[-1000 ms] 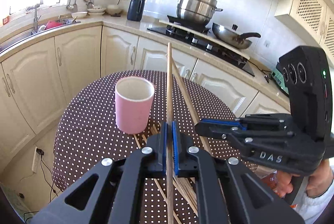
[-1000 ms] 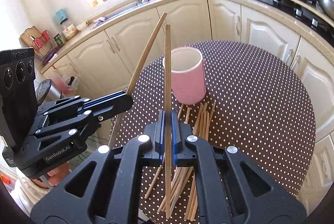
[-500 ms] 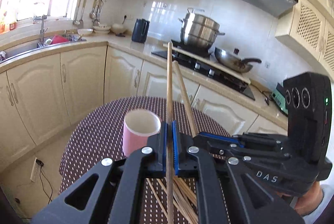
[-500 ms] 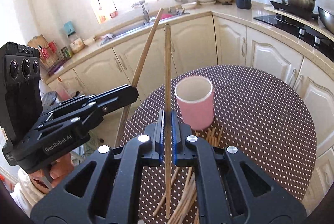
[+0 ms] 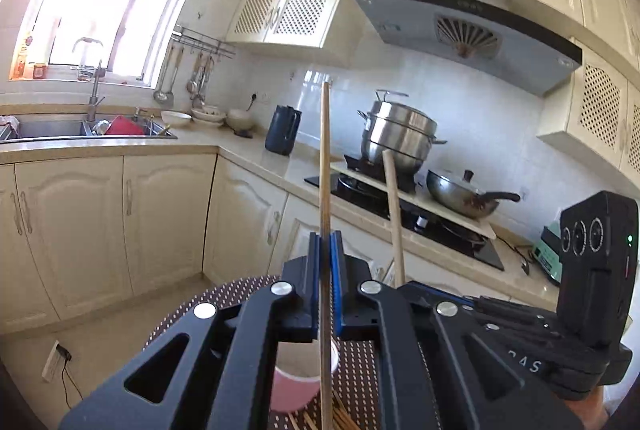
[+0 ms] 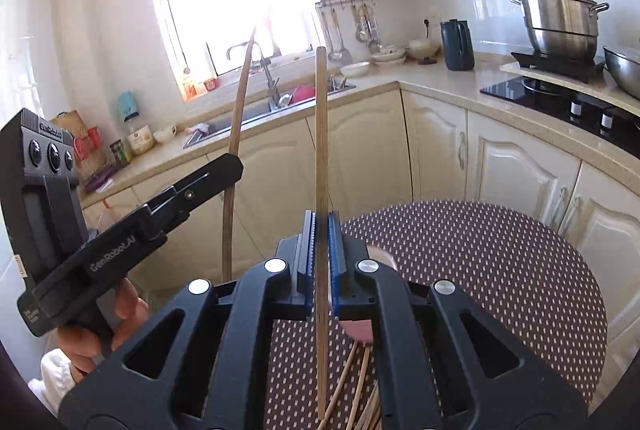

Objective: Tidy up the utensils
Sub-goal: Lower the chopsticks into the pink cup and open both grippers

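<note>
Both grippers clamping one chopstick each, upright above the desk
Left gripper [image 5: 325, 258] is gripping a chopstick [image 5: 325, 165]; right gripper [image 6: 321, 238] is gripping another chopstick [image 6: 321, 133]; pink cup [image 5: 294, 386] interior is mostly hidden

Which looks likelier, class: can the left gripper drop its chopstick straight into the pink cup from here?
Probably yes. The left gripper is shut on its chopstick, held upright, and the chopstick's lower end crosses the open mouth of the pink cup. Nothing visible blocks that path.

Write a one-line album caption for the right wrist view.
Right claw pinches an upright chopstick above the dotted table; left claw holds another.
</note>
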The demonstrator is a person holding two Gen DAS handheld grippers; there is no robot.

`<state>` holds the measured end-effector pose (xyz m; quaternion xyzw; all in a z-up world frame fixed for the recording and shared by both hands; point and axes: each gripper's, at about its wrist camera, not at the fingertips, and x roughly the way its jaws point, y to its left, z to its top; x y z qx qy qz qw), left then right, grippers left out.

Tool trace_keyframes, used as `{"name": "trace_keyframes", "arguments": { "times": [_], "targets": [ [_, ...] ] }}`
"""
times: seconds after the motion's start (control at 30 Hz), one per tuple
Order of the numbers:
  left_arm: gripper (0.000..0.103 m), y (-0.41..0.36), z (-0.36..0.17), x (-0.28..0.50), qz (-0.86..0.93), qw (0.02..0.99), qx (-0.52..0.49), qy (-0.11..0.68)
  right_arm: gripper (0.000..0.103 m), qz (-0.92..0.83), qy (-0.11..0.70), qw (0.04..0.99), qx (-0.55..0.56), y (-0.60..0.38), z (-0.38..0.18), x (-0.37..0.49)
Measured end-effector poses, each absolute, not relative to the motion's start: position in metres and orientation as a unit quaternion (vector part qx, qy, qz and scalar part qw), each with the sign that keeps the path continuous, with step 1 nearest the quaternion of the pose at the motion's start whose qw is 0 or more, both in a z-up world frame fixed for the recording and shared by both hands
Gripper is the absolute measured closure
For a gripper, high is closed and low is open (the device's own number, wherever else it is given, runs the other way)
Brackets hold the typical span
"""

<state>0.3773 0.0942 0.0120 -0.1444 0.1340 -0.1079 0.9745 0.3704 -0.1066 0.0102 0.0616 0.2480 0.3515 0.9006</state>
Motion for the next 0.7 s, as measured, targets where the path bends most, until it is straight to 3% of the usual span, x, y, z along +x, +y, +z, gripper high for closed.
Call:
{"name": "trace_keyframes", "arguments": {
  "times": [0.43,0.7],
  "targets": [
    [0.098,0.092,-0.016,0.440,-0.072,0.982,-0.161,0.067,0.097,0.323,0.131,0.932,0.097,-0.099,0.008,0.414],
    [0.097,0.084,-0.048,0.457,-0.057,0.985,-0.143,0.075,0.097,0.324,0.139,0.931,0.098,-0.095,-0.024,0.430]
  ]
}}
